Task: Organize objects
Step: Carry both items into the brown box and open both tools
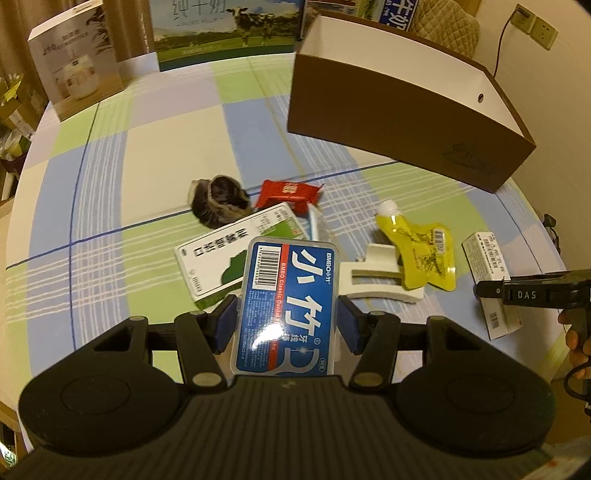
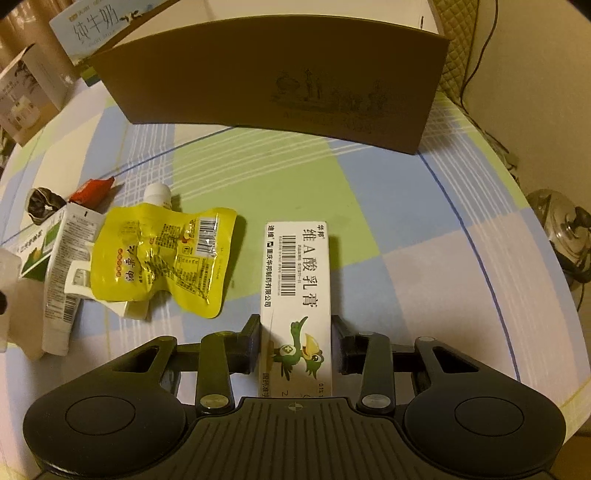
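Note:
My left gripper (image 1: 287,323) is shut on a blue dental floss box (image 1: 286,302) and holds it above the table. My right gripper (image 2: 295,339) is shut on a white ointment box (image 2: 297,291), which also shows in the left wrist view (image 1: 489,275). On the checked tablecloth lie a yellow spout pouch (image 2: 162,254), a white and green box (image 1: 221,258), a red packet (image 1: 288,194), a dark hair scrunchie (image 1: 219,199) and a white plastic holder (image 1: 380,277). A brown open box (image 1: 406,110) stands at the back right.
A white product box (image 1: 77,62) and a milk carton box (image 1: 229,33) stand along the table's far edge. A white tube (image 2: 64,273) lies left of the pouch. A metal pot (image 2: 561,229) sits off the table at the right.

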{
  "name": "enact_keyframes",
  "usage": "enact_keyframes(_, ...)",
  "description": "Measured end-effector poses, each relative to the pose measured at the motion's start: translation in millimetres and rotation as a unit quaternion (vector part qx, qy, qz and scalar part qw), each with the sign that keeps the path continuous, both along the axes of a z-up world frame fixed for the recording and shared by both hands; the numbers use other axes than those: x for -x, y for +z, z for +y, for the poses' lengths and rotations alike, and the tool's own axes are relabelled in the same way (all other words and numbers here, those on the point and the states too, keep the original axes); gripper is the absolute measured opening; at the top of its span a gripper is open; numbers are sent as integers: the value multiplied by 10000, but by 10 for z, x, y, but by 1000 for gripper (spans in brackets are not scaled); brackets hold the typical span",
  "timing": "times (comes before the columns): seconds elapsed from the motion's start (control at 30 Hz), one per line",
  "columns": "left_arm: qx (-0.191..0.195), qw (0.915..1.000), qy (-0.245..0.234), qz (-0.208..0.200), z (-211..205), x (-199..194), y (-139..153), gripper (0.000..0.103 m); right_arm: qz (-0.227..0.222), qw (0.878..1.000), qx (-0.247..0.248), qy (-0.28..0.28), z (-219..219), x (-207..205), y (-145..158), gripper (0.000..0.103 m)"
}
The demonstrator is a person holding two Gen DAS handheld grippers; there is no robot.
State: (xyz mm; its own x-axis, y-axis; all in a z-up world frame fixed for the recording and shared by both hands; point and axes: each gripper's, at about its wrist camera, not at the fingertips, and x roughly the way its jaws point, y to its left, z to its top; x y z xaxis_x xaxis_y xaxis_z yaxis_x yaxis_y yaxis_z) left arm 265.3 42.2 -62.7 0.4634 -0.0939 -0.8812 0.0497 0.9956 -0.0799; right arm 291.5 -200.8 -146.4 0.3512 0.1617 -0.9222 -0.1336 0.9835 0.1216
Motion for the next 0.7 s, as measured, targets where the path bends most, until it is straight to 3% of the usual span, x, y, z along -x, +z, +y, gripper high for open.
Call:
enact_keyframes(0.37,48,9998,-82,-179,-432,-314,186,52,-477,9971,-495,336,-268,-116,583,35)
enact_keyframes(0.7,279,9950,-391,-874,-930,-1095,633,52,-1138,9867,-1120,307,-324,-751,1237,35)
